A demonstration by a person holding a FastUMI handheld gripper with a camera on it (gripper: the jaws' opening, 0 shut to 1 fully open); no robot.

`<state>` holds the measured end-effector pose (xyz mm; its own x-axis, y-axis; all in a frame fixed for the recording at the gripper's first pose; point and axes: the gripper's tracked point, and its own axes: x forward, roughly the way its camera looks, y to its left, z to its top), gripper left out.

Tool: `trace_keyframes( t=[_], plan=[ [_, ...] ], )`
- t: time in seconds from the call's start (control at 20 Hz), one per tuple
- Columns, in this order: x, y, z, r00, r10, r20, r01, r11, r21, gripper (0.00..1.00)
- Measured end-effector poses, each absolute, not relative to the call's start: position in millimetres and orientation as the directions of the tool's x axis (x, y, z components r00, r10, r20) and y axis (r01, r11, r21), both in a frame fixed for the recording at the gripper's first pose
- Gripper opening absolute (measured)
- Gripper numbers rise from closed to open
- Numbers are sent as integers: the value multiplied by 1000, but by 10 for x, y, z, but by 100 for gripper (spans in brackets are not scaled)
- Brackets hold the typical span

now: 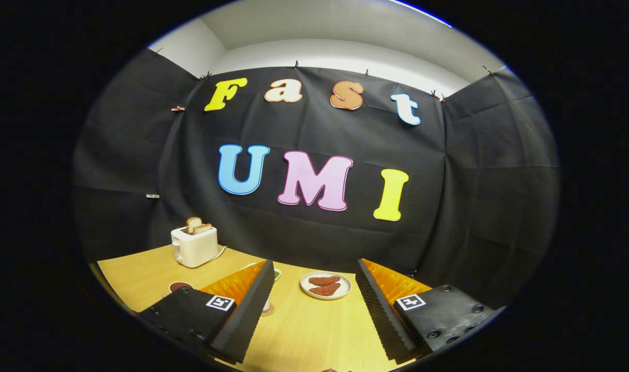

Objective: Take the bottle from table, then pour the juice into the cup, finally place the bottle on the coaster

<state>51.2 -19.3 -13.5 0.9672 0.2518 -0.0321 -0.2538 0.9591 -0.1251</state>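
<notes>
The gripper (314,281) was held wide open and empty above the table (304,330); a plate (325,285) was seen beyond the fingers, a toaster (194,247) at the far left corner.

Your gripper (314,271), its fingers spread apart, shows 2 black housings with dark screws, 1 square black-and-white marker on each, and ribbed, sawtooth-edged pads (384,310).

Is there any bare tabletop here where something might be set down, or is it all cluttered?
The gripper is open, nothing between its fingers. Bare wood runs between them, up to the plate of food. More lies in front of the toaster. It is crowded beside the left finger, where a dark-filled cup and small items sit partly hidden.
</notes>
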Motion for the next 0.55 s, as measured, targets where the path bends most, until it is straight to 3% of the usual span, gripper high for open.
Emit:
trace_keyframes(
  t=[0.55],
  plan=[
    [-24, -408, -180, 985, 161, -57, -163, 986, -36, 97]
  ],
)
